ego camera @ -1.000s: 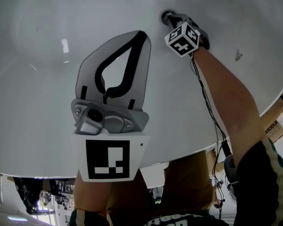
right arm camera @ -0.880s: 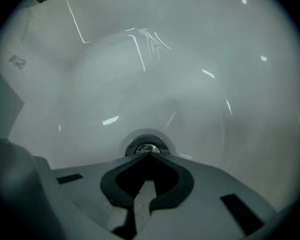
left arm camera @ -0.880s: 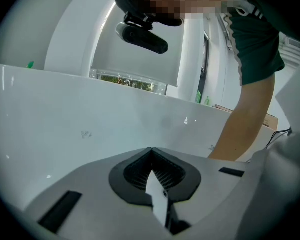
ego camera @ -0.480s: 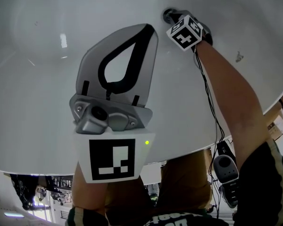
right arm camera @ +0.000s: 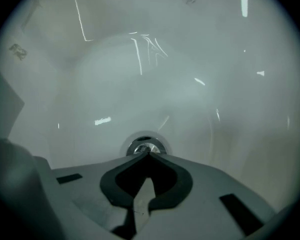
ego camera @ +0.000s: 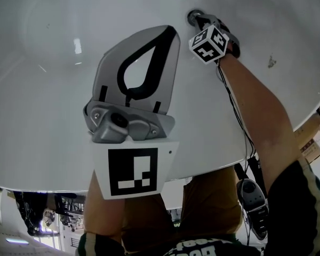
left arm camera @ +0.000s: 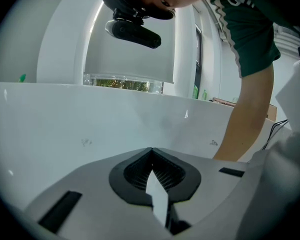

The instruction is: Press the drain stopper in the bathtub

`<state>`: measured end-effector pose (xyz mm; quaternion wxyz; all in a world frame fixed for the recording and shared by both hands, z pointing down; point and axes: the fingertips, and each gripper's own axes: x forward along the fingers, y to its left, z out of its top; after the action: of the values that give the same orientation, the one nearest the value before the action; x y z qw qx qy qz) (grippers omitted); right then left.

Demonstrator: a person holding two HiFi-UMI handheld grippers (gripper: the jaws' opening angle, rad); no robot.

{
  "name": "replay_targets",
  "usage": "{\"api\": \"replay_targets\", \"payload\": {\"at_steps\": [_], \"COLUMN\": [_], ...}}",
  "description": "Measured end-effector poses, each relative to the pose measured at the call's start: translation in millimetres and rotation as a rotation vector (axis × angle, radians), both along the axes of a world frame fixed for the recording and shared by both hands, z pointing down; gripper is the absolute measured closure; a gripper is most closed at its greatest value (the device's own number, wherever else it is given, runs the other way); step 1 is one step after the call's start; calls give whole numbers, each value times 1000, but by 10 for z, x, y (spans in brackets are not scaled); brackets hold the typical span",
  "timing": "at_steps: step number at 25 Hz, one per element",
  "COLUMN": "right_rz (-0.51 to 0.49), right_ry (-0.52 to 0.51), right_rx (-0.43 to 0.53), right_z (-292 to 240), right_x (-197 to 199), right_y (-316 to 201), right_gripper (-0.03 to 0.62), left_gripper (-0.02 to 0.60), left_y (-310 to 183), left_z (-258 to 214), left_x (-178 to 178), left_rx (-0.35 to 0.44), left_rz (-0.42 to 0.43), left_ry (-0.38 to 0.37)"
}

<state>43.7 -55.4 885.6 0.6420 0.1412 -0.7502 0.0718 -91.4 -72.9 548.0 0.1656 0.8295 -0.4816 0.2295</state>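
Note:
The round chrome drain stopper [right arm camera: 145,147] sits in the floor of the white bathtub [right arm camera: 155,79]; in the head view the drain stopper [ego camera: 193,16] shows at the top, half hidden by my right gripper. My right gripper [right arm camera: 148,155] is shut, its joined tips right at the stopper's near edge; whether they touch it I cannot tell. In the head view the right gripper [ego camera: 199,21] reaches down to the drain on an outstretched arm. My left gripper [ego camera: 168,32] hangs shut over the tub's middle, holding nothing, and in its own view the left gripper [left arm camera: 151,150] points at the tub's far wall.
The tub's curved rim [ego camera: 213,167] runs across the lower head view, with the person's legs below it. A cable [ego camera: 240,127] trails from the right gripper along the forearm. Small dark marks [ego camera: 270,63] dot the tub surface at the right.
The left gripper drifted slightly up and right in the head view. The right gripper stayed at the drain, shifting only a little.

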Motion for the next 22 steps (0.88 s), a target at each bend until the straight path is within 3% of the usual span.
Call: {"api": "replay_targets", "payload": {"at_steps": [5,22], "right_rz": [97,177], "right_ry": [-27,-48], "right_rx": [-3,-10], "right_z": [-12,-43], "right_x": [2,32], "right_y": [-11,-31], "right_gripper": [583,583], "left_gripper": [574,575], "left_y": [-22,-37], "left_z": [-5,-138], "left_x": [-40,106], "left_rx": [4,33], "left_rz": [-22,-28], "left_ry": [0,60]}}
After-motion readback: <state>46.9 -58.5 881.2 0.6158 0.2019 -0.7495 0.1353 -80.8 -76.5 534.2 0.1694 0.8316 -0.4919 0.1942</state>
